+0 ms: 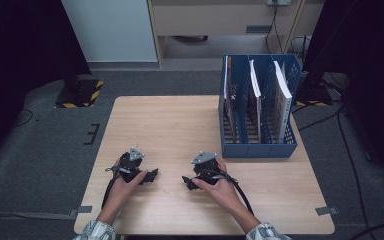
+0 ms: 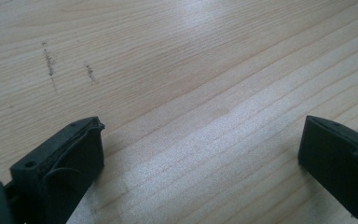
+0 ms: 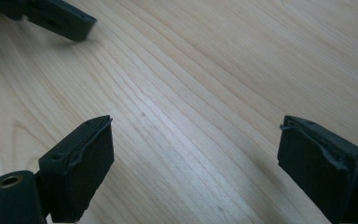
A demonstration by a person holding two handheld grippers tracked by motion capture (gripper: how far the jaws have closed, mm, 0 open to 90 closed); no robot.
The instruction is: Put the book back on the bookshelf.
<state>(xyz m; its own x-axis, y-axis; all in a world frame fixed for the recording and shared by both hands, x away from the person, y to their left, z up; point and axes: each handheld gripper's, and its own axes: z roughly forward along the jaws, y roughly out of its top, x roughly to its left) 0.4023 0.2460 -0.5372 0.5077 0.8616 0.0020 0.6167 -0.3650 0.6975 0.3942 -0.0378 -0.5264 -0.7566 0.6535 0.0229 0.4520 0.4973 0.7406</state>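
Note:
Both grippers rest low on the wooden table near its front edge, each held in a hand. My left gripper points right and my right gripper points left, tips facing each other a short gap apart. In the left gripper view, the left gripper stands open over bare wood with nothing between its jaws. In the right gripper view, the right gripper is open too, empty, with a jaw of the left gripper at the top left.
A blue file rack with three slots holding upright white and dark folders stands at the table's back right. Cables trail on the grey floor around the table. Dark stands flank the table at the far left and right.

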